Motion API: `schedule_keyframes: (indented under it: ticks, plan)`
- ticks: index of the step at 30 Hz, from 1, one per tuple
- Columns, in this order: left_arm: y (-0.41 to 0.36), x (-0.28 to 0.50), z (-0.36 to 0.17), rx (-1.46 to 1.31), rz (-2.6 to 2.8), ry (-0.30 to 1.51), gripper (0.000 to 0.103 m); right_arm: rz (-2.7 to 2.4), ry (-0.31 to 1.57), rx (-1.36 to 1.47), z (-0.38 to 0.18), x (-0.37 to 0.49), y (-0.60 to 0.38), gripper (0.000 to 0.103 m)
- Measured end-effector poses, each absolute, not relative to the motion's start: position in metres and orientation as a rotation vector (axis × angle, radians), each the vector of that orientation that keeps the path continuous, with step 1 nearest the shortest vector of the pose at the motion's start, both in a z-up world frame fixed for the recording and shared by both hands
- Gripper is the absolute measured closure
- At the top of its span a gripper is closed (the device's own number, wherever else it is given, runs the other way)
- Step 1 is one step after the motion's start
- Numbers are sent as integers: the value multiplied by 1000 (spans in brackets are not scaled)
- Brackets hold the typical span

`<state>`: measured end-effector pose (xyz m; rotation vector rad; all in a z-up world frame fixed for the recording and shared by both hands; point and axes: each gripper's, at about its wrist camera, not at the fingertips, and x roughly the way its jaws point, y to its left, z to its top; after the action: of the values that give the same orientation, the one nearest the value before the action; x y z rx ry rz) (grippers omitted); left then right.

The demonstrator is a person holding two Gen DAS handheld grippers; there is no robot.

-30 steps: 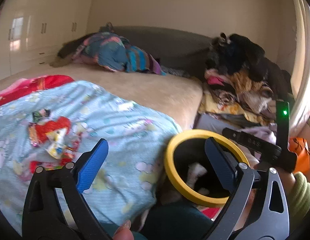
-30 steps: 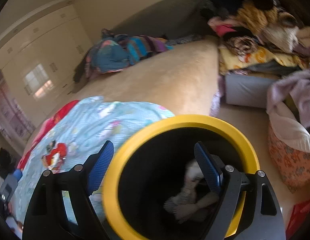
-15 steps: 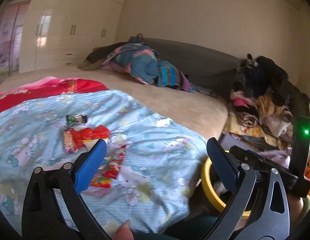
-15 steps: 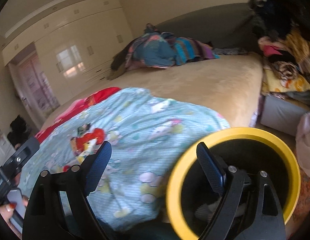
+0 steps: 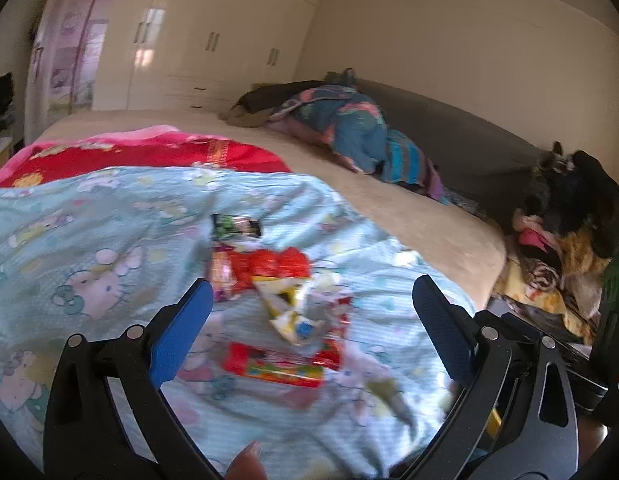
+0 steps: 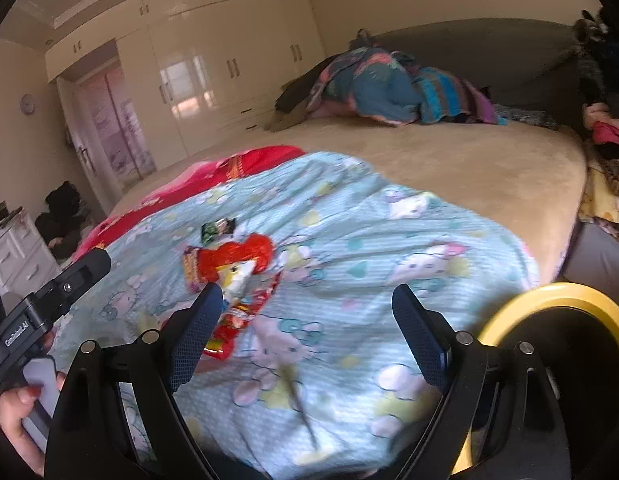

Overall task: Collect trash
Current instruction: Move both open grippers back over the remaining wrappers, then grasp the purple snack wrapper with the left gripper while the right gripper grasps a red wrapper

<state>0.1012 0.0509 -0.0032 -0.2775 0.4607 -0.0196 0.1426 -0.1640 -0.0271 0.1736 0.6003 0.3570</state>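
A heap of snack wrappers (image 5: 277, 296) lies on the light blue cartoon blanket (image 5: 109, 240): red ones, a yellow-white one and a small dark green one (image 5: 235, 226). My left gripper (image 5: 309, 316) is open and empty, just above and in front of the heap. In the right wrist view the wrappers (image 6: 229, 272) lie by the left finger of my right gripper (image 6: 305, 320), which is open and empty. The yellow-rimmed black bin (image 6: 549, 312) stands at the lower right beside the bed.
A beige bed (image 6: 449, 168) carries a red blanket (image 5: 149, 156) and a bundle of blue clothes (image 5: 349, 132). A pile of clothes (image 5: 565, 240) lies at the right. White wardrobes (image 6: 213, 72) line the far wall.
Both grippers have swung left, away from the bin and towards the wrappers. The bin has slid to the right edge of the right wrist view and almost out of the left one.
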Motion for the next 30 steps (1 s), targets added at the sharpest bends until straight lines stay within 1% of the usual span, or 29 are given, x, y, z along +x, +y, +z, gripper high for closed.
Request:
schedule_keyframes:
  ticks: [10, 11, 12, 13, 16, 17, 18, 21, 24, 25, 27, 29, 30]
  plan:
    - [101, 139, -29, -286, 58, 566, 11, 423, 712, 148, -60, 191, -111, 19]
    - [104, 142, -32, -285, 58, 579, 12, 427, 725, 141, -63, 195, -107, 20]
    - [106, 146, -35, -285, 56, 590, 15, 435, 742, 132, -67, 201, -103, 24]
    - [110, 153, -39, -284, 53, 611, 17, 443, 760, 133, -70, 206, -101, 26]
    - [112, 167, -49, -266, 49, 650, 27, 465, 796, 161, -75, 218, -98, 29]
    - [112, 171, -52, -262, 46, 660, 36, 471, 805, 170, -77, 222, -97, 30]
    - [113, 177, -55, -256, 45, 676, 42, 479, 814, 174, -79, 226, -95, 30]
    - [115, 195, -68, -250, 41, 726, 48, 496, 841, 172, -86, 234, -86, 34]
    - [119, 207, -76, -267, 37, 759, 49, 500, 868, 179, -95, 240, -82, 38]
    - [120, 212, -79, -277, 36, 773, 50, 502, 875, 185, -97, 241, -82, 40]
    - [120, 221, -83, -288, 32, 793, 54, 511, 893, 213, -102, 244, -84, 46]
    - [119, 229, -87, -281, 37, 807, 54, 523, 904, 236, -106, 246, -86, 54]
    - [118, 234, -90, -275, 39, 817, 54, 533, 909, 243, -108, 246, -87, 61]
